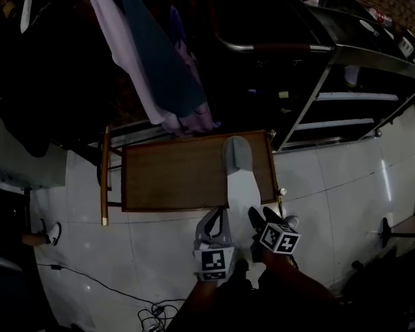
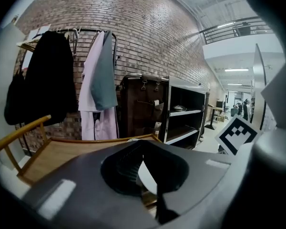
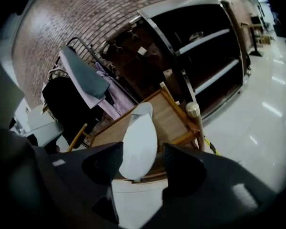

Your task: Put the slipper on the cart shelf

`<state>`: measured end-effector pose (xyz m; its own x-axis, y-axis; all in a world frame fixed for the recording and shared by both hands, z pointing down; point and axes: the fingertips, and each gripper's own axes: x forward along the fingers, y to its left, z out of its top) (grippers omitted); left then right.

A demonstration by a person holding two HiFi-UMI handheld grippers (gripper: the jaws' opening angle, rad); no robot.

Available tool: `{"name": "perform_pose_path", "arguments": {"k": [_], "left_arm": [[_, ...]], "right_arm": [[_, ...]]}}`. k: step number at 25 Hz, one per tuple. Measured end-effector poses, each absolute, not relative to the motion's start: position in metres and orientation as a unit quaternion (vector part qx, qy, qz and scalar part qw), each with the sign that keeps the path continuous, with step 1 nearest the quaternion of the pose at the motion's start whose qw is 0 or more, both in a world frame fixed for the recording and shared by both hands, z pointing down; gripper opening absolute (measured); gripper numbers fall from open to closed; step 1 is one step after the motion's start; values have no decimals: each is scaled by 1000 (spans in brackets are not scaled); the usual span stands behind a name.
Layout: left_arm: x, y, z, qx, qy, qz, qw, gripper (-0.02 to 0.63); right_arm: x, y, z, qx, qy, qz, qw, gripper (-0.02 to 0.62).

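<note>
The slipper [image 1: 238, 171] lies flat on the right part of the cart [image 1: 166, 175]. Its length runs near to far, and its near end is at the near rail. The right gripper [image 3: 142, 163] is positioned near that end, with its jaws wide apart, clear of the slipper and holding nothing. The left gripper [image 1: 218, 216] is just left of it. Its jaws are drawn almost together, leaving a narrow slit, and no grip is discernible.

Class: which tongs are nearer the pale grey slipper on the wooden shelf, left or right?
Right. The right tongs straddle the pale grey slipper at its heel, jaws open; the left tongs hover close beside that heel, on its left.
</note>
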<state>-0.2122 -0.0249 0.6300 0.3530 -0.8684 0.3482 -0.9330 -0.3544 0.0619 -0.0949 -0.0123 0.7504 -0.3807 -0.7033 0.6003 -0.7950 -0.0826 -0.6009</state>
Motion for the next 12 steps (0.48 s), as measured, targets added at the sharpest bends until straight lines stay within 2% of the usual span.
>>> {"name": "perform_pose_path", "arguments": {"k": [9,12], "left_arm": [[-225,-20,639,806,-560,139,131,17],[-228,-19,642,803,-563,143,134,17]], "right_arm": [[-112,-14,787,497,-648,578,3,262],[-115,-17,789,488,-646,586,-5,166]]}}
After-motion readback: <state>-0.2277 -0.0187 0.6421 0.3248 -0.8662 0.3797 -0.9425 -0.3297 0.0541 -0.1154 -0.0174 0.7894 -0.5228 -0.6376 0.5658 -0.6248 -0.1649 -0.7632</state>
